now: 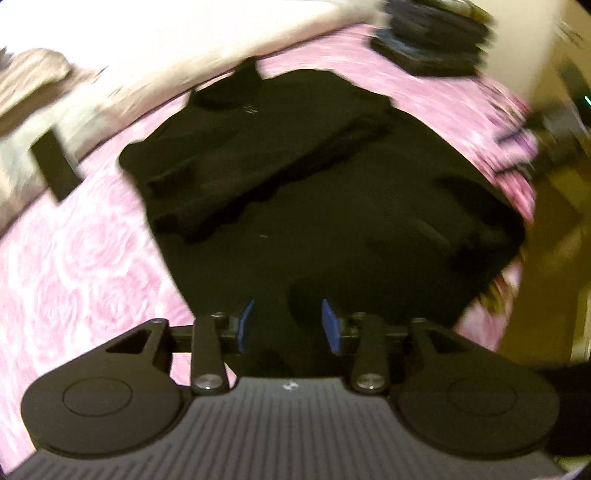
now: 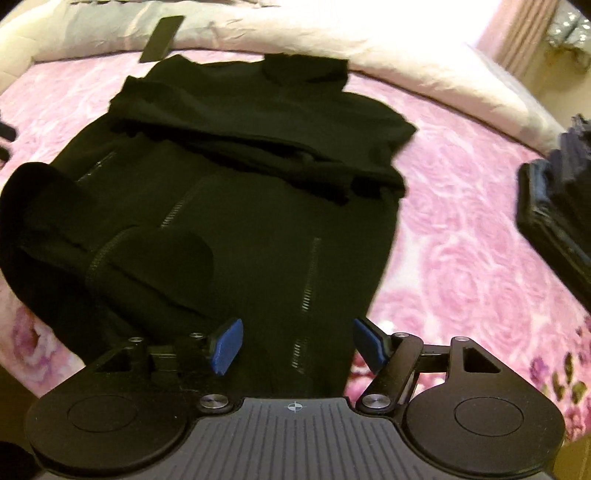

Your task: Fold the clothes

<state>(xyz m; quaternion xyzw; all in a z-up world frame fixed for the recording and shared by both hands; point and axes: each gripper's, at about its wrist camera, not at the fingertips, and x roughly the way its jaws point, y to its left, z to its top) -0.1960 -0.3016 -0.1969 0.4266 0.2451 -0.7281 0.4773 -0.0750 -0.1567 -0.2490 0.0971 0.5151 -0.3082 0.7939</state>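
A black high-neck garment [image 1: 314, 192] lies spread on a pink rose-patterned bedspread [image 1: 74, 258], its sleeves folded across the chest. It also shows in the right wrist view [image 2: 240, 184], collar at the far end and hem nearest me. My left gripper [image 1: 288, 325] is open over the garment's near part, its blue pads apart with black cloth beneath them. My right gripper [image 2: 297, 345] is open above the hem, nothing held between its blue pads. The left wrist view is motion-blurred.
A stack of folded dark clothes [image 1: 432, 33] sits on the bedspread [image 2: 461, 240] at the far right, also in the right wrist view [image 2: 557, 206]. A flat black rectangular object [image 1: 55, 166] lies near the pale pillows [image 2: 406, 66], also in the right wrist view [image 2: 162, 37].
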